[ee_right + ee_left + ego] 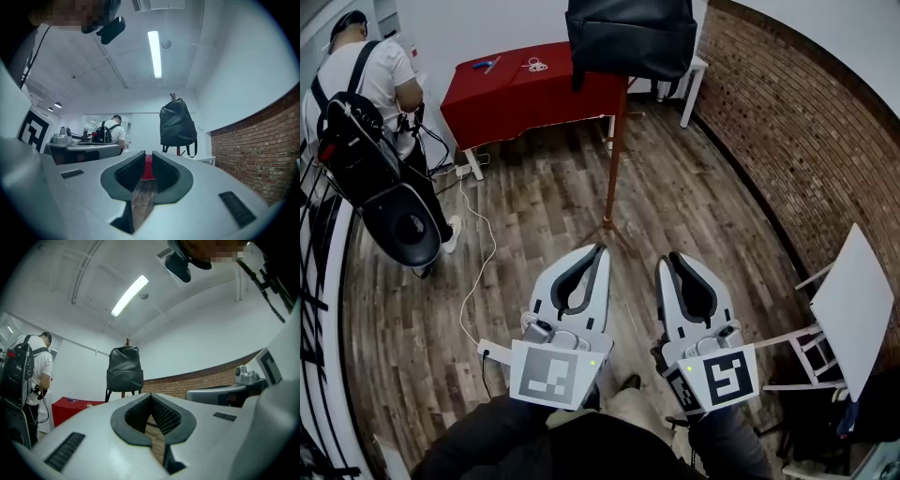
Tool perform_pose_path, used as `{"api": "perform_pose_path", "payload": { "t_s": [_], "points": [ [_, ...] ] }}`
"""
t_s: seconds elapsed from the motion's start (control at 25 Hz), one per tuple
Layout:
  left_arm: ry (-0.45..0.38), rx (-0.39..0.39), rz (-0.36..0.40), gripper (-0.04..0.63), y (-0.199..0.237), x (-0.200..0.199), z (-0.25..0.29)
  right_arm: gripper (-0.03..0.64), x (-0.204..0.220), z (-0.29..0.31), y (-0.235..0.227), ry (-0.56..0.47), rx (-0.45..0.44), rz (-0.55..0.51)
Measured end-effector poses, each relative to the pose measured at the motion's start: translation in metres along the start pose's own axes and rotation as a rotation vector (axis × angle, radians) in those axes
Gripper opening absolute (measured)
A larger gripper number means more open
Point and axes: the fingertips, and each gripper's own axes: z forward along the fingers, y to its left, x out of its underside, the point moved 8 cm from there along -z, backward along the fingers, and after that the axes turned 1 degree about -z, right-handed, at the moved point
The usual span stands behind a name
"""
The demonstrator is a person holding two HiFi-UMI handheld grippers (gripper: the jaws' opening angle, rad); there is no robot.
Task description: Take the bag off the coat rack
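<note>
Black bag (630, 37) hangs at top of coat rack (614, 159). Both tools well short of rack: left tool (600, 249) closed, empty; right tool (668, 258) slightly open, nothing btw jaws.

Red table (525, 103) beside a standing person (370, 80) — brick wall (787, 131) along the right
</note>
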Motion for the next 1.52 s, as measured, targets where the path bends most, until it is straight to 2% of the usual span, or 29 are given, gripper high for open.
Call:
{"api": "perform_pose_path", "payload": {
  "t_s": [0.32, 0.68, 0.88, 1.12, 1.52],
  "points": [
    [0.022, -0.007, 0.006, 0.009, 0.015, 0.014, 0.041, 0.035, 0.011, 0.035, -0.027, -0.005, 0.004, 0.007],
    [0.067, -0.051, 0.028, 0.009, 0.044, 0.026, 0.124, 0.035, 0.025, 0.109, -0.086, 0.008, -0.03, 0.042],
    [0.097, -0.065, 0.042, 0.009, 0.047, 0.036, 0.18, 0.035, 0.032, 0.145, -0.133, 0.013, -0.04, 0.065],
    [0.101, -0.104, 0.073, 0.009, 0.056, 0.038, 0.228, 0.035, 0.037, 0.185, -0.172, -0.001, -0.077, 0.084],
    [0.089, -0.149, 0.072, 0.009, 0.079, 0.045, 0.256, 0.035, 0.045, 0.226, -0.184, -0.002, -0.125, 0.074]
  ]
}}
